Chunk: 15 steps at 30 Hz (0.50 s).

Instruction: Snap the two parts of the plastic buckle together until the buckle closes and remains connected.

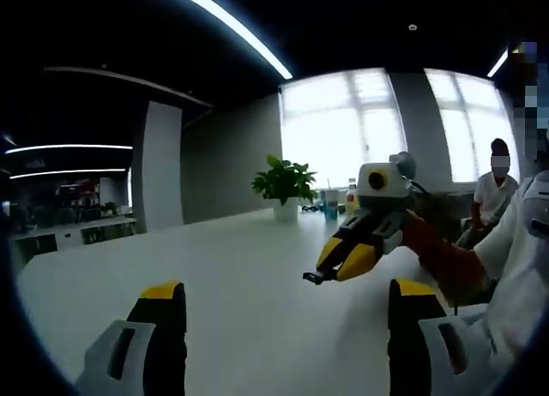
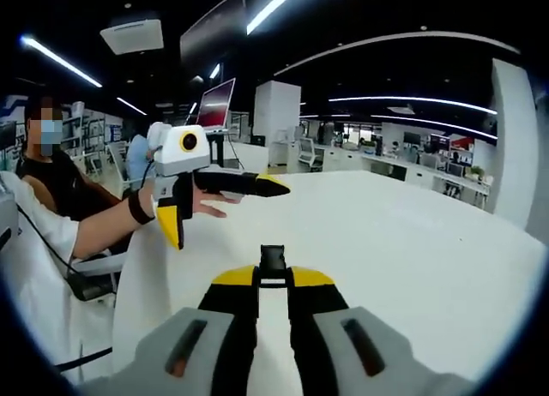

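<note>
Your right tongs (image 2: pixel 273 280) pinch a black buckle part (image 2: pixel 273 261) at their tips, held above the white tabletop (image 2: pixel 412 242). Your left tongs (image 1: pixel 283 306) are spread wide with nothing between them. Farther off sits a potted plant (image 1: pixel 284 185). No second buckle part is visible to me, so the snapping looks wholly undone.

A wide white surface (image 1: pixel 249 276) is seen in both views, smooth and plain. At its far edge in the left gripper view, a green plant in a white pot (image 1: pixel 285 190) is placed on it. Just beside the pot, a cup (image 1: pixel 331 204) and a bottle (image 1: pixel 352 196) are placed, close together.
</note>
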Motion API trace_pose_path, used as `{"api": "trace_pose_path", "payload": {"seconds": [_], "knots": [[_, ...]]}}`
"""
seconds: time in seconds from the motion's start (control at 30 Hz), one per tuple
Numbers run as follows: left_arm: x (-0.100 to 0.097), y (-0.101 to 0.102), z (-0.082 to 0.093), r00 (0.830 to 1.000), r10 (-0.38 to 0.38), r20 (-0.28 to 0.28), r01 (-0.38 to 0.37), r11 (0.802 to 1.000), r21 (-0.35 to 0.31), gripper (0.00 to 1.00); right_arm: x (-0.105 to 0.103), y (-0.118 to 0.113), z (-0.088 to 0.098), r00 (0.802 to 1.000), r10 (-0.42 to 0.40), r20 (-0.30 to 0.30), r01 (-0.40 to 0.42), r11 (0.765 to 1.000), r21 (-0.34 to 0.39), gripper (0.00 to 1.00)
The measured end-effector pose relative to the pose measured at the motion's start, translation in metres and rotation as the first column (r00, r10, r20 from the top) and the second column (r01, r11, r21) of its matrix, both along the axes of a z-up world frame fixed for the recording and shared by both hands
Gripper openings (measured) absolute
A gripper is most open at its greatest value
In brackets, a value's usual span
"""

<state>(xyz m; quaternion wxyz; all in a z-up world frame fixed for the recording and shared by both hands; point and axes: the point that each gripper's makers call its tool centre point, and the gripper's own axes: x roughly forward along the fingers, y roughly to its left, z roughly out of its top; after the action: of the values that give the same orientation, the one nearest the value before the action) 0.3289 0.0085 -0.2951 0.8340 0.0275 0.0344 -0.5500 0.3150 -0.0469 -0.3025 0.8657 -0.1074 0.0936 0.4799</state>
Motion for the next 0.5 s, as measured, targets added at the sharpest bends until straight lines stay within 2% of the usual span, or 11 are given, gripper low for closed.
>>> {"api": "trace_pose_path", "payload": {"seconds": [0.17, 0.5], "knots": [[0.002, 0.002, 0.001, 1.0, 0.007, -0.011, -0.008, 1.0, -0.024, 0.99, 0.007, 0.0, -0.003, 1.0, -0.005, -0.008, 0.005, 1.0, -0.002, 0.1], [0.0, -0.001, -0.002, 1.0, -0.012, -0.004, 0.012, 1.0, -0.006, 0.99, 0.02, 0.003, -0.002, 1.0, -0.012, 0.019, 0.013, 0.999, -0.043, 0.1]]}}
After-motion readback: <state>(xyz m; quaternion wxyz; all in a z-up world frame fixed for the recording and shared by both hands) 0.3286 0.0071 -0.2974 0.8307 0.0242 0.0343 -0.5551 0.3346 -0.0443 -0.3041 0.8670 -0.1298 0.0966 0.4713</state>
